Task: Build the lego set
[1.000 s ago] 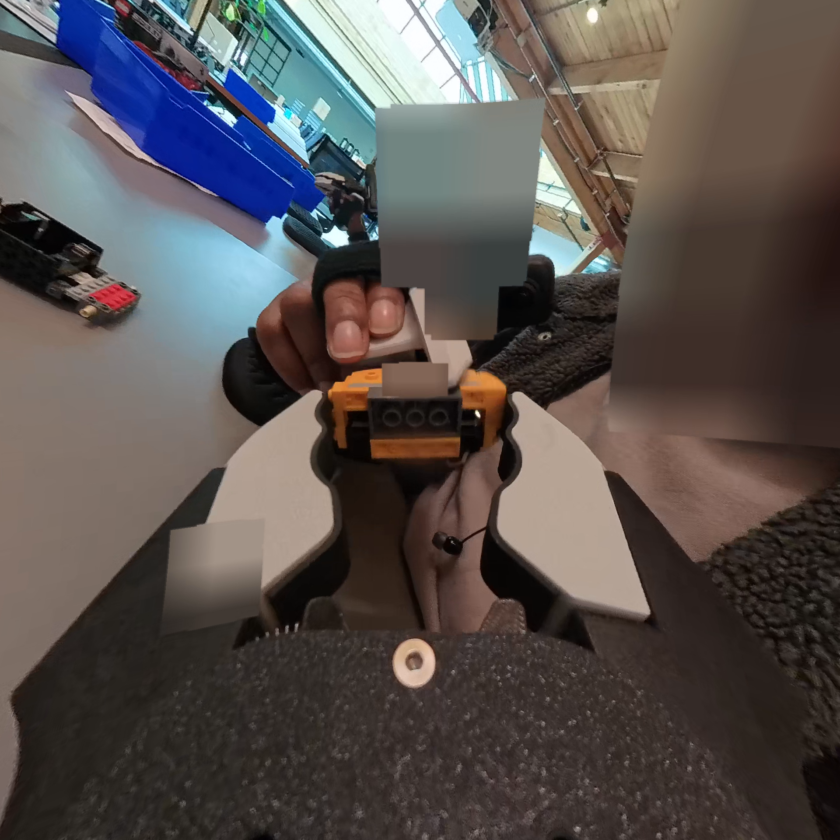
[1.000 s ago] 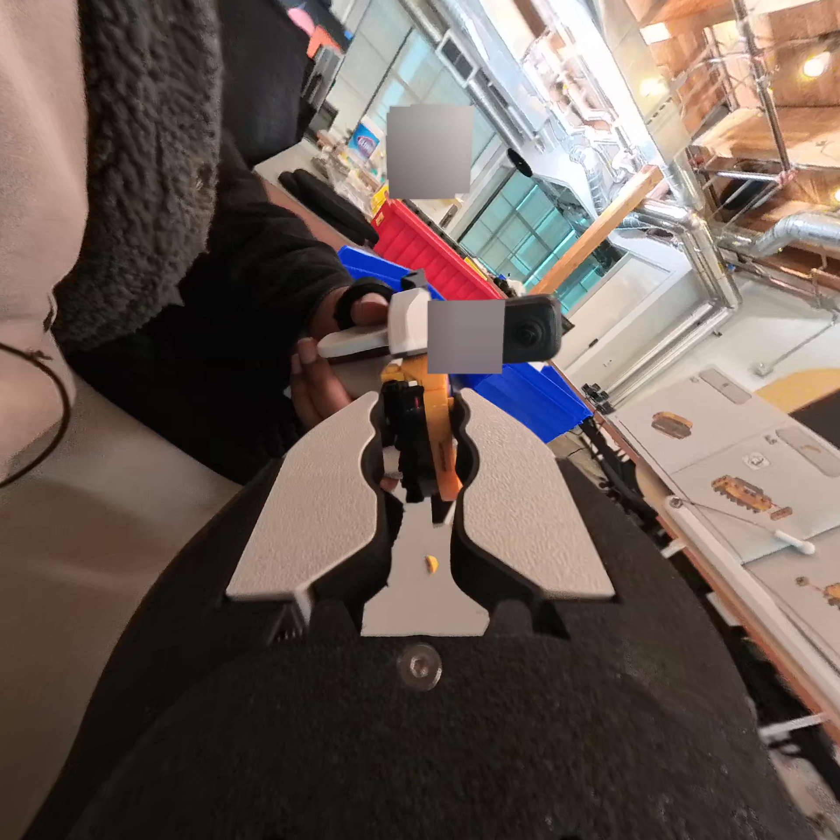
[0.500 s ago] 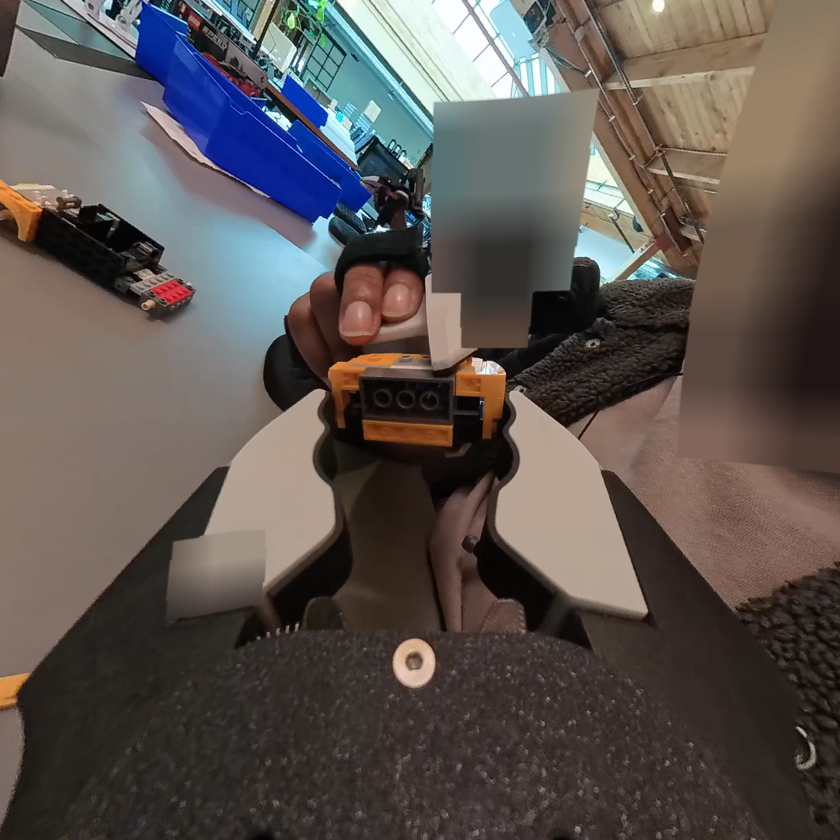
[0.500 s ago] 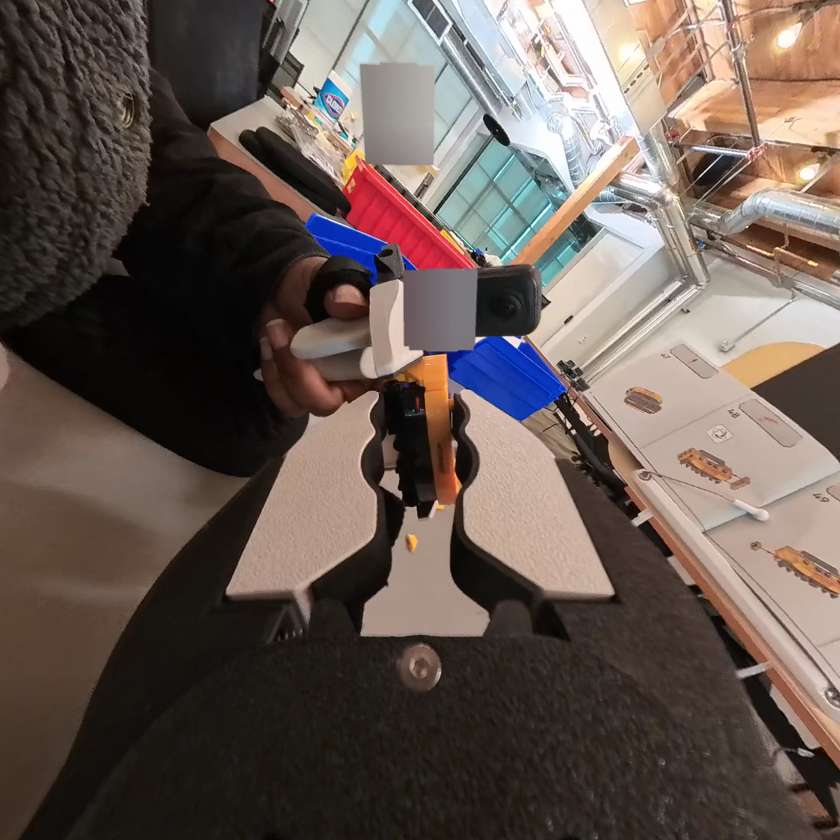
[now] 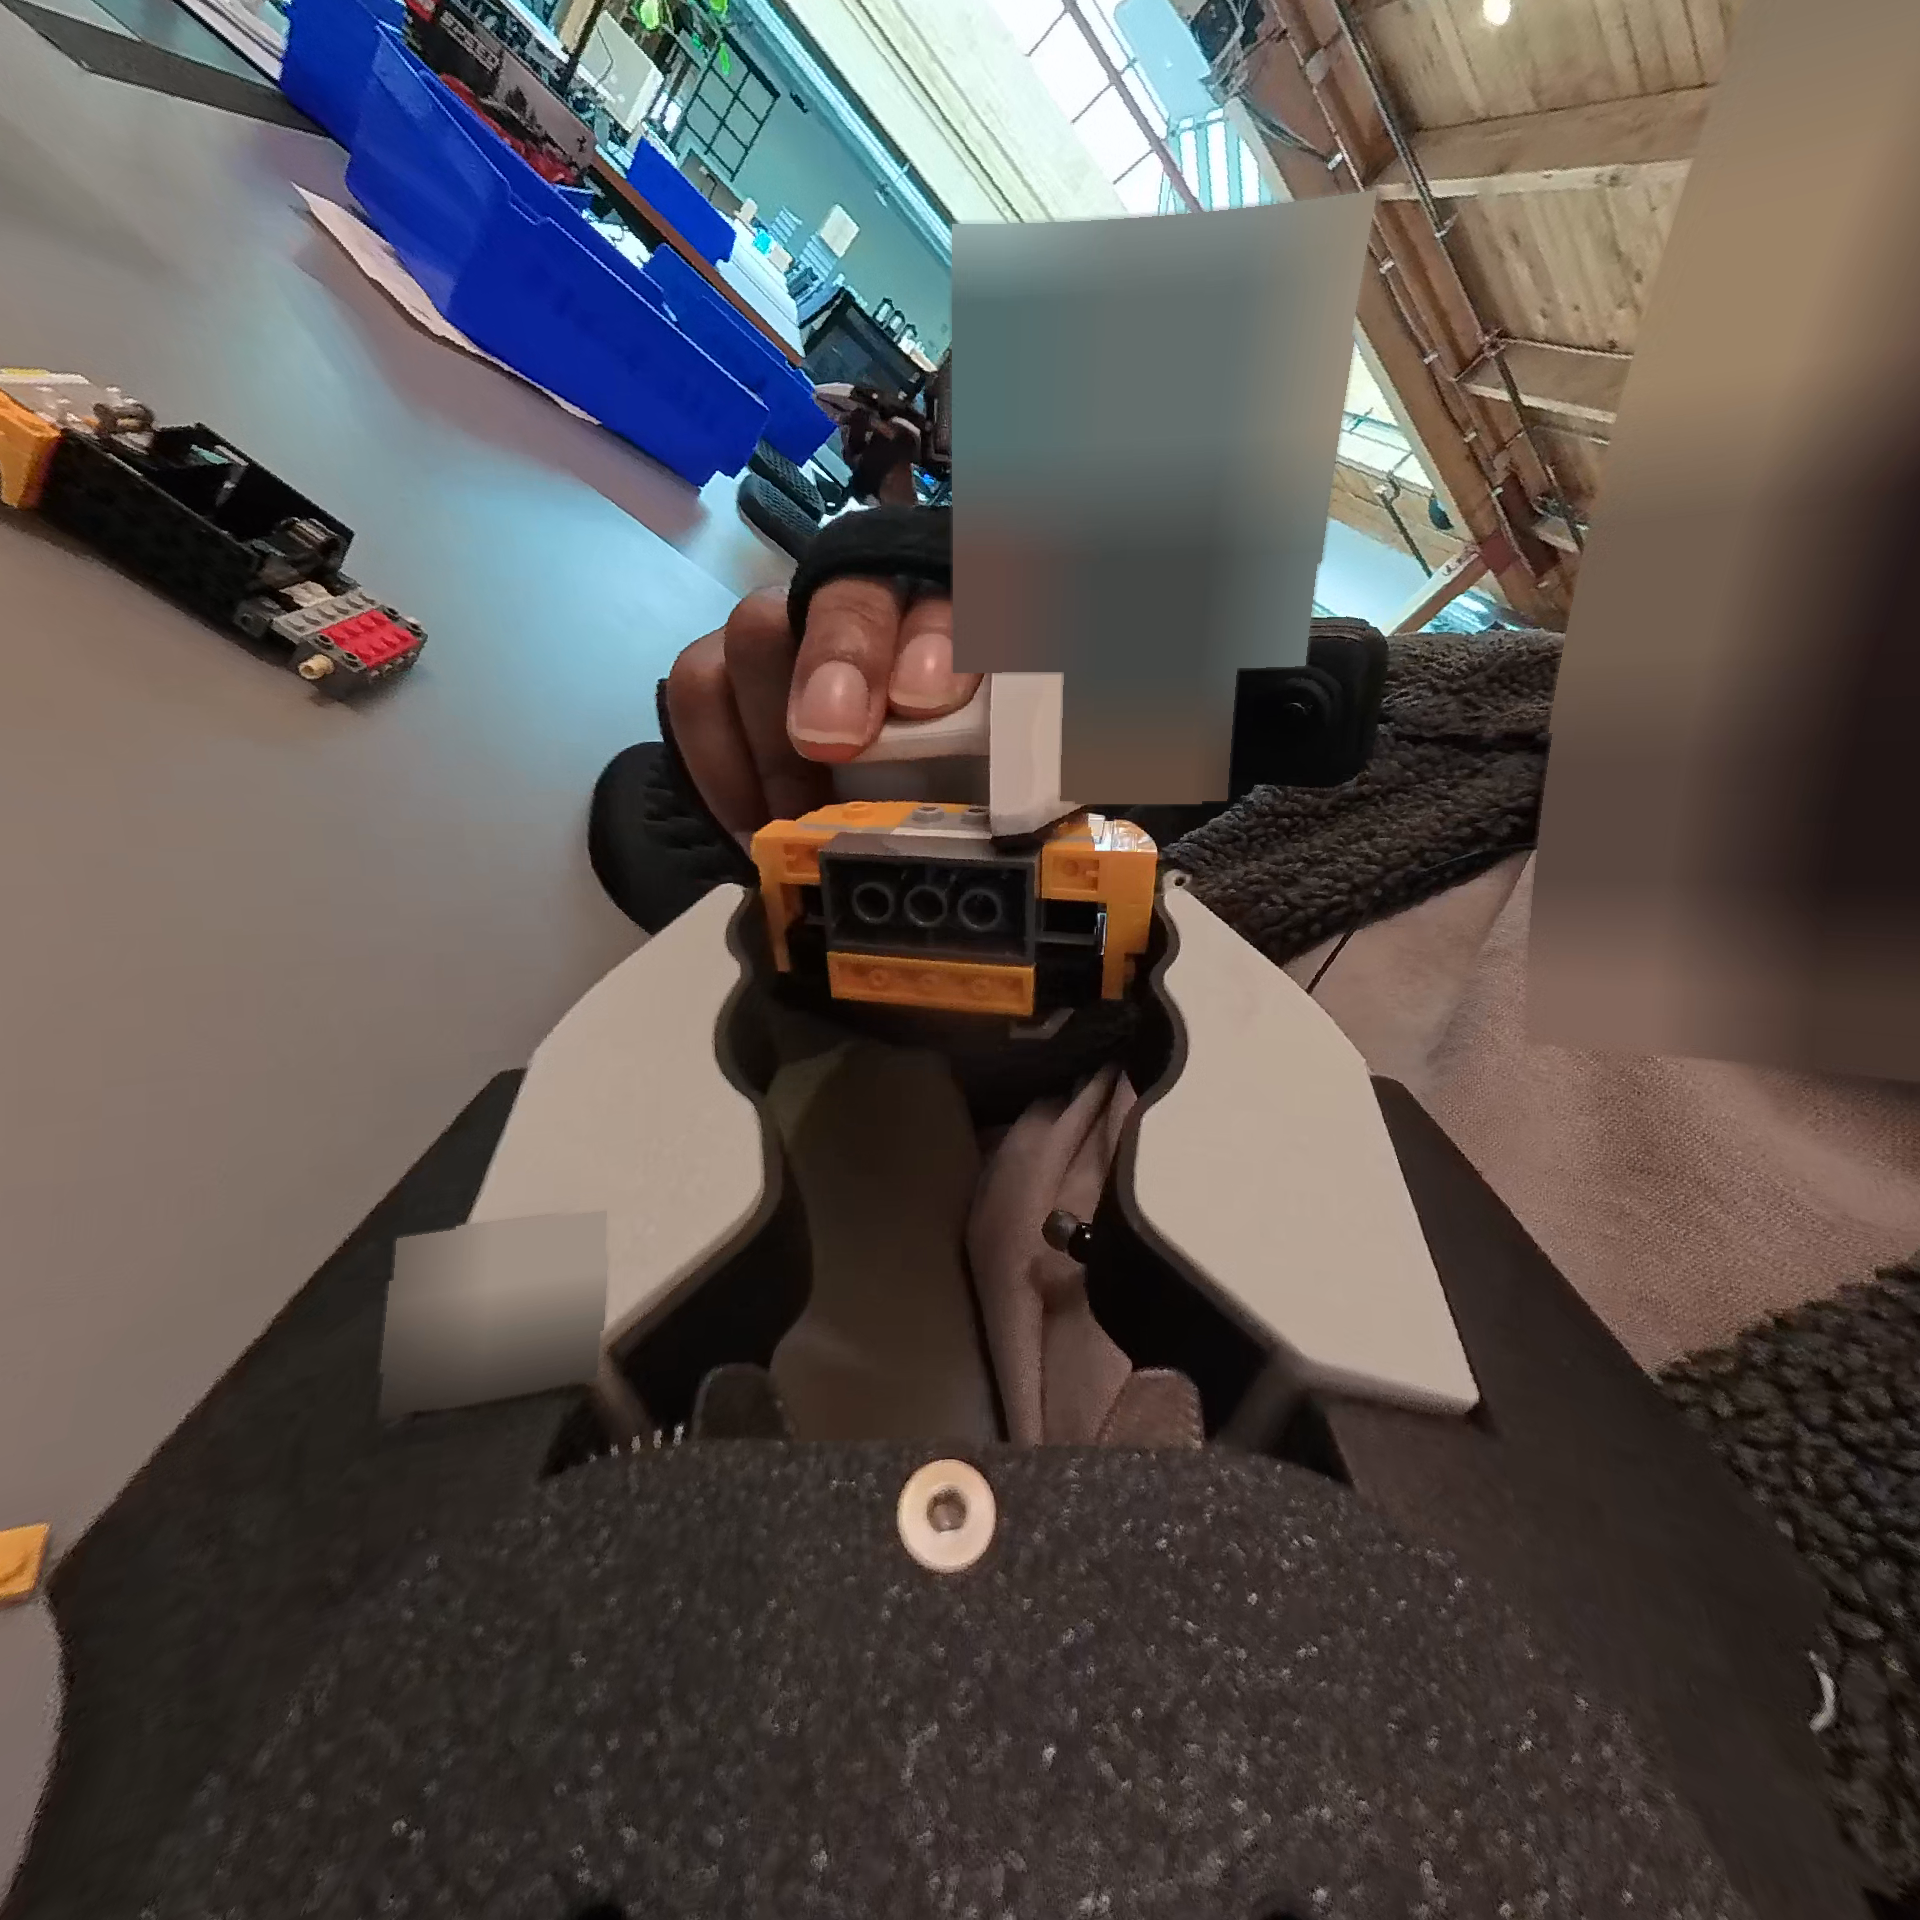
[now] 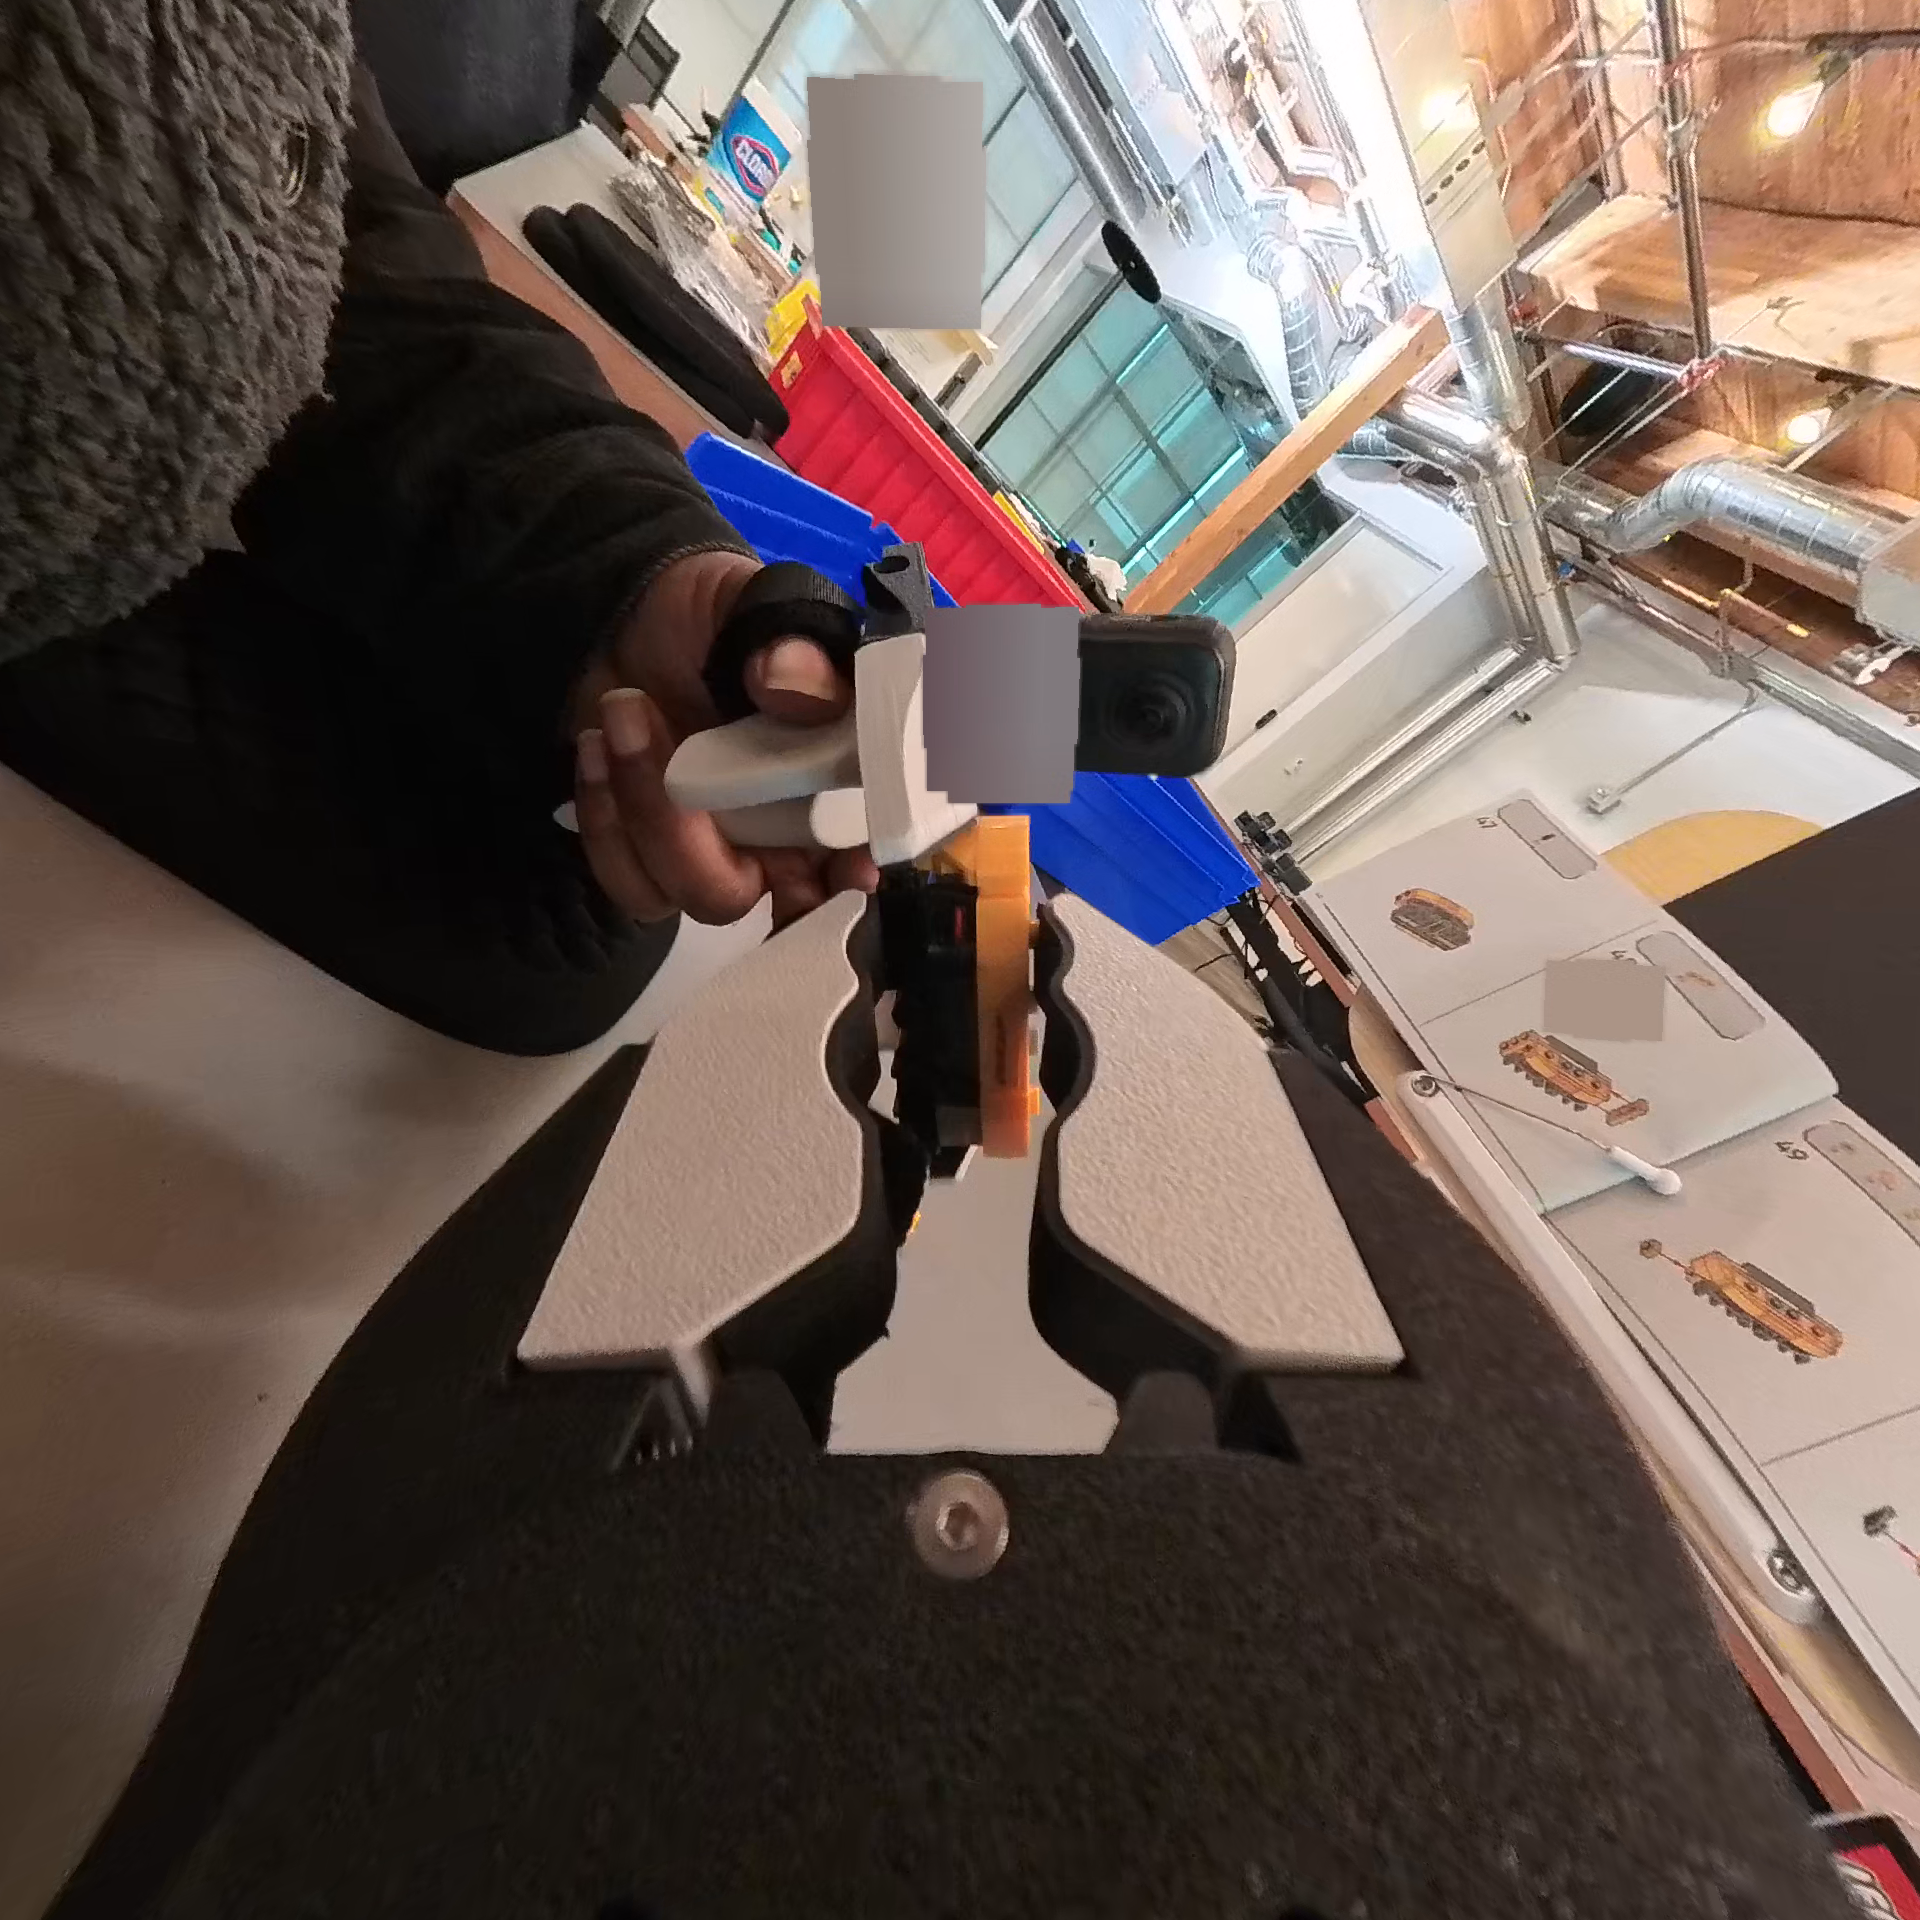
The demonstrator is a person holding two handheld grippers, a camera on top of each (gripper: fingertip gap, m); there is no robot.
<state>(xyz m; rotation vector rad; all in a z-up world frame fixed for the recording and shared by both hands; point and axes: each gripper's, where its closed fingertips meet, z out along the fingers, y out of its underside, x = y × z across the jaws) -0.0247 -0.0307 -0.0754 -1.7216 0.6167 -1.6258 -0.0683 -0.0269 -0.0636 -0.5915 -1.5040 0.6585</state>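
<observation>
Held aloft between us: one orange-and-grey lego assembly [image 5: 951, 914]. Our left gripper [image 5: 951, 940] and right gripper [image 6: 956, 1029] both clamp it. Black chassis [image 5: 197, 540] rests on worktop [image 5: 312, 883].

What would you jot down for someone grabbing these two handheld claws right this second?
Left gripper: shut on the orange block, held in the air.
Right gripper: shut on the same block, gripping it from the other side.
Chassis: a black part-built piece lying on the table, untouched.
Manual: open beside the right gripper.
Done: orange block assembled so far.
Left: probably join it to the chassis; check the manual for the next step.
</observation>
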